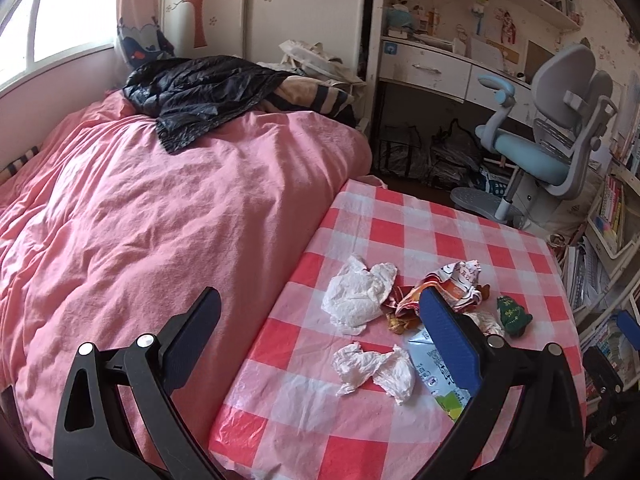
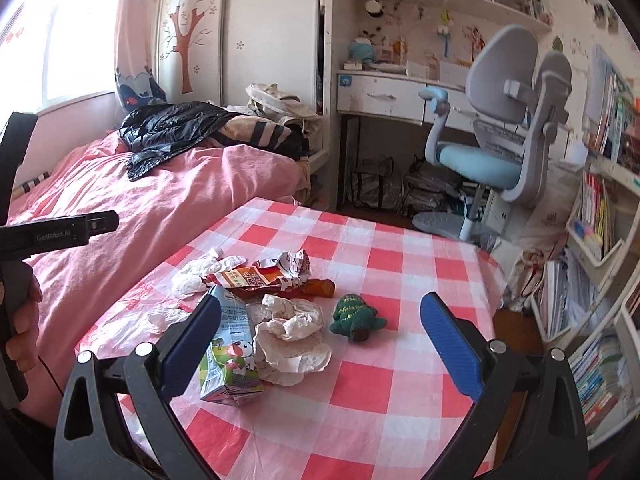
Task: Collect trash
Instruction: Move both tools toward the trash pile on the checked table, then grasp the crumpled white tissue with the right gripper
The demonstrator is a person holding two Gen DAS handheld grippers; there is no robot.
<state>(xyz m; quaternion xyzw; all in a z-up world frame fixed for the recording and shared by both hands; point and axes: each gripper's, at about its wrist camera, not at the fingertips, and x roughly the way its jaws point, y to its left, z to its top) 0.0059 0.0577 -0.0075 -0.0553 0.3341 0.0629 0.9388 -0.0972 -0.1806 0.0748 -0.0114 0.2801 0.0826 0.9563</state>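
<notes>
Both grippers, left [image 1: 320, 312] and right [image 2: 320, 316], gaping wide, empty, above trash pile: tissues [image 1: 354, 300], carton [image 2: 230, 356] (crushed), wrapper [image 2: 260, 276].

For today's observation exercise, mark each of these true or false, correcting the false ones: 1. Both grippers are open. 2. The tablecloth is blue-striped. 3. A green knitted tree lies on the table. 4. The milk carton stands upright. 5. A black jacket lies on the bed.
1. True: the left gripper and right gripper are open and empty.
2. False: the tablecloth is red-and-white checked.
3. True: the knitted tree lies there.
4. False: the milk carton lies on its side.
5. True: the black jacket lies on the bed.
</notes>
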